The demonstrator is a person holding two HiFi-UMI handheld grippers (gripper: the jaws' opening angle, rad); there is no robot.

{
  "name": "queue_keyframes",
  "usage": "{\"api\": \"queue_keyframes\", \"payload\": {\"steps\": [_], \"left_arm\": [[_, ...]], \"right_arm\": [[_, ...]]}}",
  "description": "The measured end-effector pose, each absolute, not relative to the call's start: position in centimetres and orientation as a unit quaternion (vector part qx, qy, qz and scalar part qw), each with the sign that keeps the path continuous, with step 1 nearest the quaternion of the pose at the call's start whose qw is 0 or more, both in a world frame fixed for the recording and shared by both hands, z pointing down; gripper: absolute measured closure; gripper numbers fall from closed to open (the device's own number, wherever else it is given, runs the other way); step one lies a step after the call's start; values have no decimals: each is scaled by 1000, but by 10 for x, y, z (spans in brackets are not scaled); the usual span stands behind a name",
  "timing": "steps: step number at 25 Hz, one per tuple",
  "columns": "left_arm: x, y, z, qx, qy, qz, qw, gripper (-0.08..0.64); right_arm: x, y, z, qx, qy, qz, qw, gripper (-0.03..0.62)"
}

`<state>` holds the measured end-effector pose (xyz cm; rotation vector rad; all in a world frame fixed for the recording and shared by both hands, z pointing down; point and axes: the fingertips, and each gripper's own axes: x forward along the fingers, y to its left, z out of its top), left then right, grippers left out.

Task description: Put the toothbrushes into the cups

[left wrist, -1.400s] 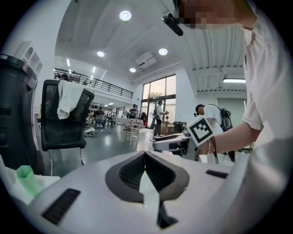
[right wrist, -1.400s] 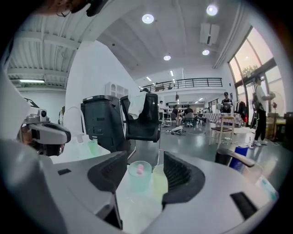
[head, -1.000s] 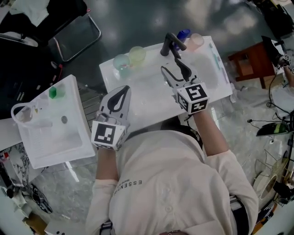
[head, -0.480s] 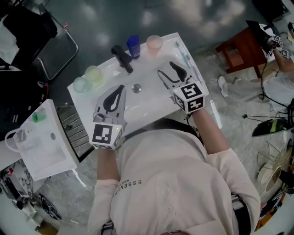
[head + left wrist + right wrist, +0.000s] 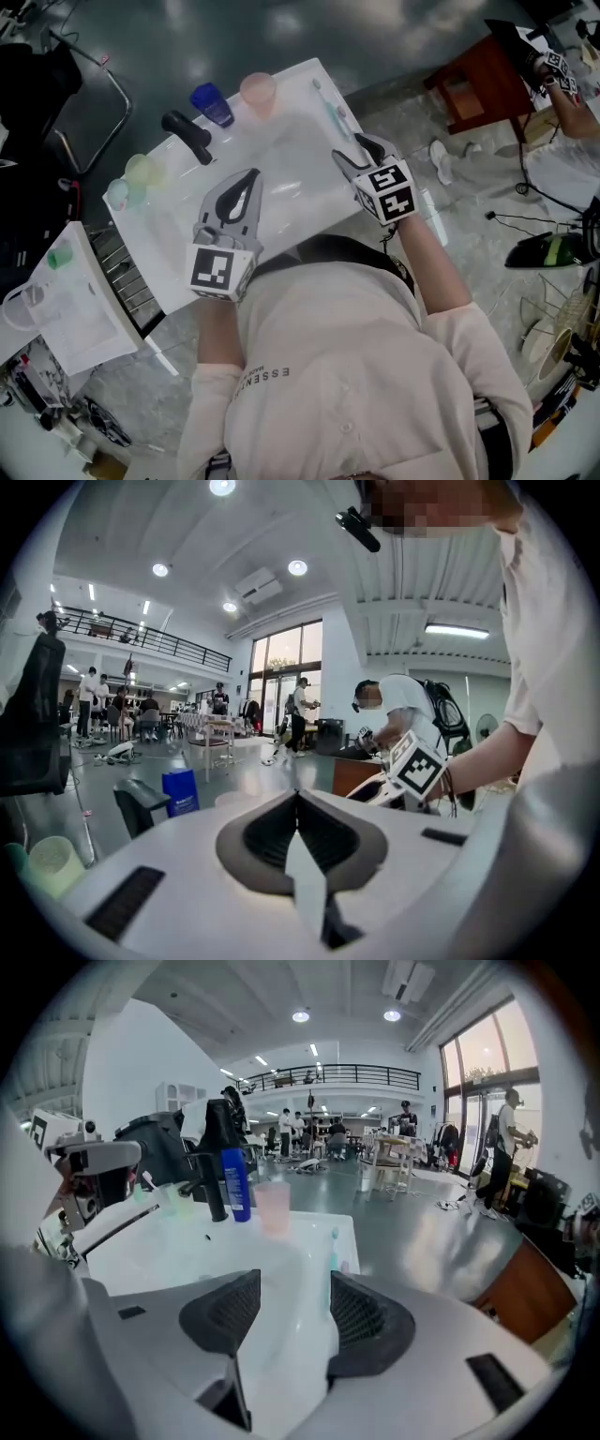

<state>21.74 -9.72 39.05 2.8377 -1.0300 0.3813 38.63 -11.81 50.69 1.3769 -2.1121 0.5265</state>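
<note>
Right tool (image 5: 362, 154) spread beside the toothbrushes (image 5: 328, 105), left tool (image 5: 249, 178) pressed together; light, slick sticks, probably best pinched mid-handle.

Right gripper (image 5: 292, 1309), fingers (image 5: 221, 1312) apart, teal toothbrush (image 5: 334, 1249) lying on rim of white sink (image 5: 178, 1251), pink cup (image 5: 273, 1207), blue container (image 5: 235, 1185), black tap (image 5: 215, 1168) behind.

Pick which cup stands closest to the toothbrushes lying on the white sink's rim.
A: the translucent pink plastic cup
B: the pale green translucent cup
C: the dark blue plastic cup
A: in the head view the translucent pink plastic cup stands nearest the toothbrushes, with nothing between them.
</note>
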Motion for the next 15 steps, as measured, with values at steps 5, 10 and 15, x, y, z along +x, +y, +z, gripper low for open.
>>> {"api": "queue_keyframes", "payload": {"steps": [5,10,15], "left_arm": [[243,-108,403,932,-330,137,57,558],[258,-114,413,931,-328,148,61,558],[259,-118,423,927,-333,159,71,558]], "right_arm": [[421,-124,539,515,-765,218,321,348],[443,-126,575,492,-744,249,378,348],[447,-128,594,459,-737,274,415,350]]}}
